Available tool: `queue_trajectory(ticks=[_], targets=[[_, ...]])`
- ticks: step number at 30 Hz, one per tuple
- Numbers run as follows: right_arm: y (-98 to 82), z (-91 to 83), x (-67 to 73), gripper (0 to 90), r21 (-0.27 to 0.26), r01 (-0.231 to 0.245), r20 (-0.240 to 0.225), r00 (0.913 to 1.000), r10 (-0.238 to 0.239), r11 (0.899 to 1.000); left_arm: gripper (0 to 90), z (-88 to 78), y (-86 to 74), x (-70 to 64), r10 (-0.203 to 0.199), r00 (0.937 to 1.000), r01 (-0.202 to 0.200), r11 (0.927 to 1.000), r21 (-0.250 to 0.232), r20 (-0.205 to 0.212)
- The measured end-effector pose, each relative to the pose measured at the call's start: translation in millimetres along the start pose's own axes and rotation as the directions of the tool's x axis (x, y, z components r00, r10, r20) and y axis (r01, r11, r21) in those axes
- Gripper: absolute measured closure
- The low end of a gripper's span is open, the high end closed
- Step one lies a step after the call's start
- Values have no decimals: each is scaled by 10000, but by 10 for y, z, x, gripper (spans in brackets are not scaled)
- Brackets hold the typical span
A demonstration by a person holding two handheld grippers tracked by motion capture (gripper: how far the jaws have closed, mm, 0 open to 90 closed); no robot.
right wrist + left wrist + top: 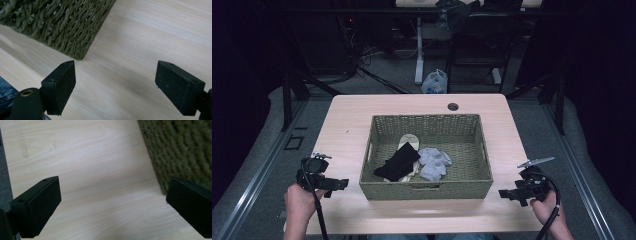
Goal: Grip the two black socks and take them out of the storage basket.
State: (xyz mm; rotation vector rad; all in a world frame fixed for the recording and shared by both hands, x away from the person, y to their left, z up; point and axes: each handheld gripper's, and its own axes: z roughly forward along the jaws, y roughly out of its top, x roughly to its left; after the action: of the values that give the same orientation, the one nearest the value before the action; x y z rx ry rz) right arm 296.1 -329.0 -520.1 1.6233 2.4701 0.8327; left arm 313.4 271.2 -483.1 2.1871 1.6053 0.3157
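A green woven basket stands in the middle of the light wooden table. Inside it lie a black sock, a cream sock partly under the black one, and a pale grey-blue sock. My left gripper hovers left of the basket's front corner, open and empty; its view shows the basket wall at upper right. My right gripper is held right of the basket's front corner, open and empty, with the basket corner at upper left in its view.
A round cable hole sits near the table's far edge. Beyond the table are desk legs, cables and a plastic bag on the floor. Bare table top lies on both sides of the basket.
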Motion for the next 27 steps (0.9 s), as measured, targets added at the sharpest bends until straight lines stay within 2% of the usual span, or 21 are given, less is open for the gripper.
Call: queue_trajectory(ticks=[4,5,7,10,11,14,21,22,27], targets=[[-2,8,-6,166,46,-28,5,10000,28,10000,1,-92,104,-73,234,9996,-233,9997,-100,132],[-3,9,-4,166,59,-22,54,10000,21,10000,1,-142,168,-114,420,9990,-418,9990,-173,128],[-4,9,-3,166,61,-22,53,10000,22,10000,1,-194,242,-147,430,9982,-414,9984,-386,419],[-2,8,-13,166,190,8,65,10000,-10,9998,0,-215,305,-178,499,9973,-473,9977,-478,540],[-6,14,-18,166,140,-67,113,9999,65,9999,0,-246,391,-221,661,9961,-631,9967,-518,586],[-7,6,-28,166,153,-51,66,10000,50,9999,0,-289,505,-277,920,9940,-888,9946,-541,591],[-11,4,-44,166,147,-37,22,10000,37,9999,0,-347,815,-456,1683,9831,-1649,9850,-500,727],[-11,4,-44,166,147,-37,22,10000,37,9999,1,-347,815,-456,1683,9831,-1649,9850,-500,727],[-13,-2,-50,166,91,-65,11,10000,65,9999,1,-262,1068,-607,2092,9730,-2074,9778,-289,973]])
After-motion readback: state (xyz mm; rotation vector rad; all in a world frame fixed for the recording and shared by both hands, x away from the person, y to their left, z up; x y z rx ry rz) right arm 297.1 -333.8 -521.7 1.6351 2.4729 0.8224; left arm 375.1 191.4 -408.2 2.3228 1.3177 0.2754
